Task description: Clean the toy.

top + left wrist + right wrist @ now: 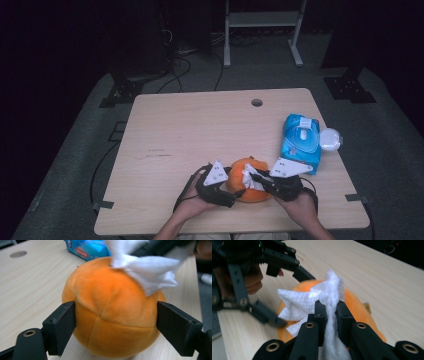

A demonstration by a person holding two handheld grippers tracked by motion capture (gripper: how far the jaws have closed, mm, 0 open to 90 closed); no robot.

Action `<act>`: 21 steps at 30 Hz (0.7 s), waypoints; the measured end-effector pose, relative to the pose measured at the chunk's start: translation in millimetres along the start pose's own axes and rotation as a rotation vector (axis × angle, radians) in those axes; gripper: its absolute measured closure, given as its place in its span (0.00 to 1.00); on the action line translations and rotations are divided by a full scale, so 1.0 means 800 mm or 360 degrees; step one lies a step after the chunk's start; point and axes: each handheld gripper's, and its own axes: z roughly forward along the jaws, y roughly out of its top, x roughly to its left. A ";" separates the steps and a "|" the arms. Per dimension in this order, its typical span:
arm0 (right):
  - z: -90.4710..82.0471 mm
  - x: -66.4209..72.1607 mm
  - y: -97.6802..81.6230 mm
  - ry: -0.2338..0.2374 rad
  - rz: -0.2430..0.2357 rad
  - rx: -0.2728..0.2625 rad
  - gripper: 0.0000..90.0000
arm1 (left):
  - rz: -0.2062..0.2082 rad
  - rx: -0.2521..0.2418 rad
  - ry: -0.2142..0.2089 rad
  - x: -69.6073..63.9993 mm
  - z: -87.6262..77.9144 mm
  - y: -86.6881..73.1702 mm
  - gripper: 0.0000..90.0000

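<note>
the orange plush ball point(248, 181) sits on the wooden worktop point(200, 135) near its front edge, between the person's two hands. the left gripper point(115, 322) has its jaws set wide on either side of the ball; in the left gripper view the black jaws stand at the ball's flanks, the near one touching the plush, the other at its edge, though i cannot tell whether they press in. the right gripper point(329, 312) has its jaws closed tight on a crumpled white wipe point(322, 298), which bunches up between them and fans out over the top of the ball. the wipe lies against the upper side of the plush. in the high view the left gripper point(235, 192) is at the ball's left and the right gripper point(257, 177) at its right, both touching or just beside it. a blue pack of wipes point(301, 142) lies near the right edge of the worktop, its lid open, well apart from the ball.
</note>
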 end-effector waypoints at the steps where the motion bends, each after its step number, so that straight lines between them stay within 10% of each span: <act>1: -0.001 0.001 -0.001 0.0004 -0.0003 0.0000 0.90 | 0.0013 0.0001 0.0003 -0.001 0.001 0.000 0.23; 6: 0.012 0.027 0.016 0.0103 -0.0080 -0.0009 0.90 | 0.0214 0.0048 0.0062 -0.023 0.002 0.004 0.28; 15: 0.000 -0.005 0.002 -0.0004 0.0040 0.0006 0.90 | 0.0226 0.0051 0.0027 -0.020 -0.001 -0.004 0.29; 21: 0.015 0.026 0.017 0.0133 -0.0070 -0.0008 0.90 | 0.0224 0.0098 0.0050 -0.021 0.000 -0.006 0.29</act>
